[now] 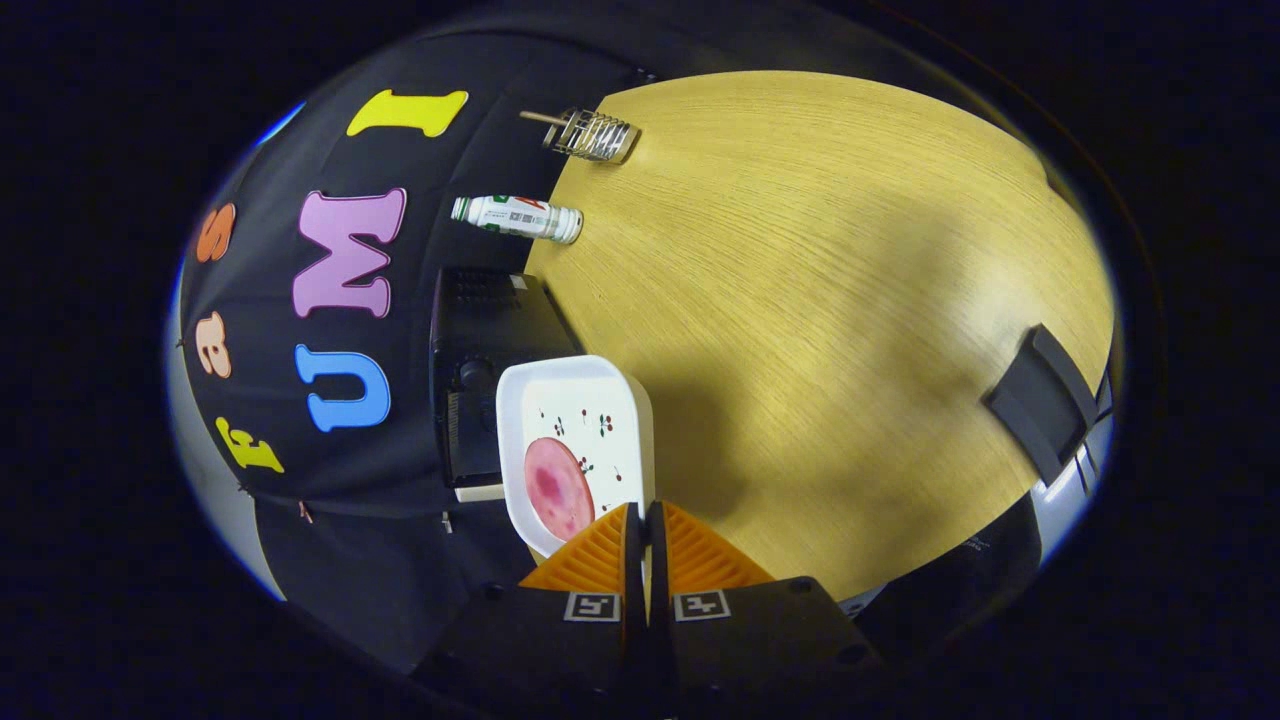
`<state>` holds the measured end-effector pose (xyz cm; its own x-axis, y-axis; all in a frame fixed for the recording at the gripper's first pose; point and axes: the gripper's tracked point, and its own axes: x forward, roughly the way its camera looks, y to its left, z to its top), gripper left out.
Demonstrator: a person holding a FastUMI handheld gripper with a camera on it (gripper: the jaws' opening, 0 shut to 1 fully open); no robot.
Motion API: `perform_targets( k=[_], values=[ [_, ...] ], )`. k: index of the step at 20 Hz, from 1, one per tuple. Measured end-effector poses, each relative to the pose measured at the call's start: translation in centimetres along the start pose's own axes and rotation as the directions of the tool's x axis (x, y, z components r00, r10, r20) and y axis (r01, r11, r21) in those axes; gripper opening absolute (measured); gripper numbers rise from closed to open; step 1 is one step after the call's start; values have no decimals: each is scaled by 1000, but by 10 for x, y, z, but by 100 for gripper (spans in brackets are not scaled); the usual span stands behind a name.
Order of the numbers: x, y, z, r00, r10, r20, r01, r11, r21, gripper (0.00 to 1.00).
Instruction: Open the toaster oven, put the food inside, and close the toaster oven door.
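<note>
Wooden table (820, 300), black toaster oven (480, 380), hand-held gripper (645, 525) clamped on white tray (580, 400)

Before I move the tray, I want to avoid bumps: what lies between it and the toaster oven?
Nothing: in the gripper view the tray, pinched at its rim by the gripper, already reaches the toaster oven.

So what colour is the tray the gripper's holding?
White tray with small cherry-like prints, gripper pinching its rim; gripper view.
</note>
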<state>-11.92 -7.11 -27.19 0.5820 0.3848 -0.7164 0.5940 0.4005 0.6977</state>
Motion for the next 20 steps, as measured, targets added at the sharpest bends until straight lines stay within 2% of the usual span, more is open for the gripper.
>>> perform_targets(
  k=[4,9,13,20],
  values=[
    [-1,27,-33,999,30,23,-30,1000,7,5],
    [30,62,-65,999,50,-17,-51,998,-30,5],
    [66,93,-78,998,58,-39,-61,996,-69,5],
    [149,118,-88,999,5,-40,-8,996,-85,5]
  ],
)
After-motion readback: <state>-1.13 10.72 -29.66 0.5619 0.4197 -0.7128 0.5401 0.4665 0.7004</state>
